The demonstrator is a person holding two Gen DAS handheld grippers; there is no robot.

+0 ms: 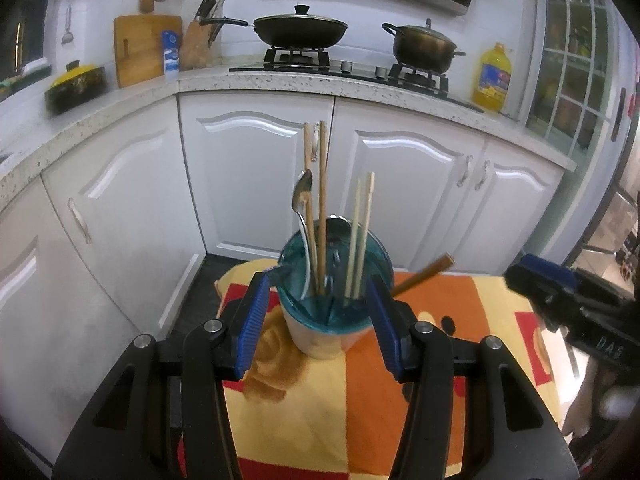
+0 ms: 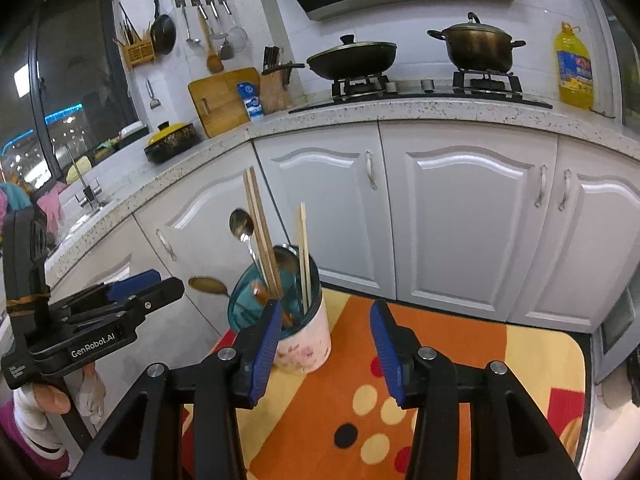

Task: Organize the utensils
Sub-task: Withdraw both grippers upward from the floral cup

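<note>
Centrally, a utensil holder (image 1: 320, 320) with a teal inner cup and pale outer wall stands on a table under an orange, yellow and red patterned cloth (image 1: 340, 400). It holds two dark wooden chopsticks (image 1: 321, 208), two pale chopsticks (image 1: 362, 236), and a metal spoon (image 1: 302, 196) bowl-up; a second spoon bowl (image 2: 286, 258) shows at the far rim, its handle hidden inside. A brown wooden handle (image 1: 424, 274) juts out rightward behind the holder, blurred; in the right wrist view a blurred spoon-like bowl (image 2: 206, 284) projects leftward, its link to that handle unclear. Left gripper (image 1: 318, 292): jaws wide, straddling the holder, pads apart from its wall. Right gripper (image 2: 324, 324): jaws parted, nothing between them, the holder just beside its left finger (image 2: 266, 344). The holder's base is partly hidden by the fingers; background stove, wok (image 1: 300, 30) and pot (image 1: 426, 46) remain small
</note>
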